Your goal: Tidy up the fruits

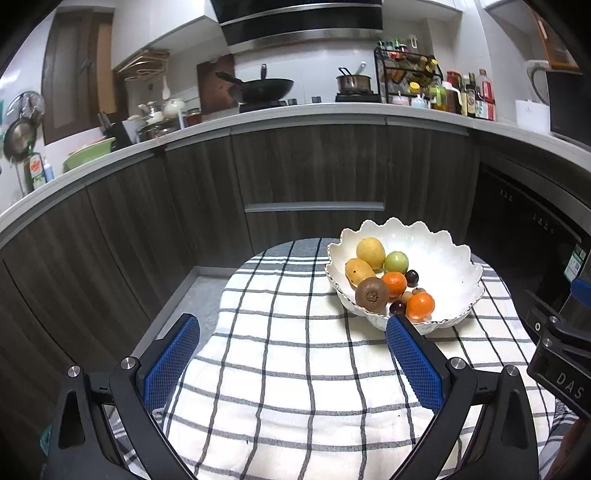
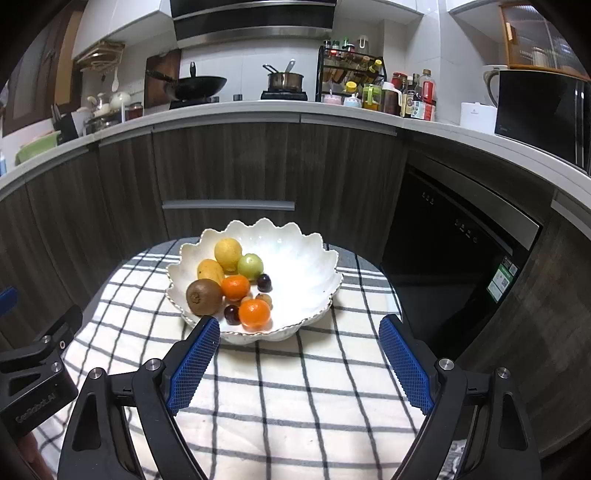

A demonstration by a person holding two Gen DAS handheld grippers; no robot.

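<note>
Two grippers are hanging wide apart and empty over a checked cloth (image 2: 280, 398) covering the bench: the left gripper (image 1: 293, 328) and the right gripper (image 2: 299, 330). All the fruit is sitting in a white scalloped bowl (image 2: 303, 266) just beyond them: lemon (image 2: 228, 254), mango (image 2: 209, 271), kiwi (image 2: 204, 296), two tangerines, green fruit, dark cherries.

A home kitchen is showing here: a wok (image 2: 201, 86) and pot (image 2: 285, 81) sitting on the stove, a range hood (image 2: 255, 22) hanging above, sauce bottles (image 2: 413, 96) crowding the counter (image 2: 258, 109).
</note>
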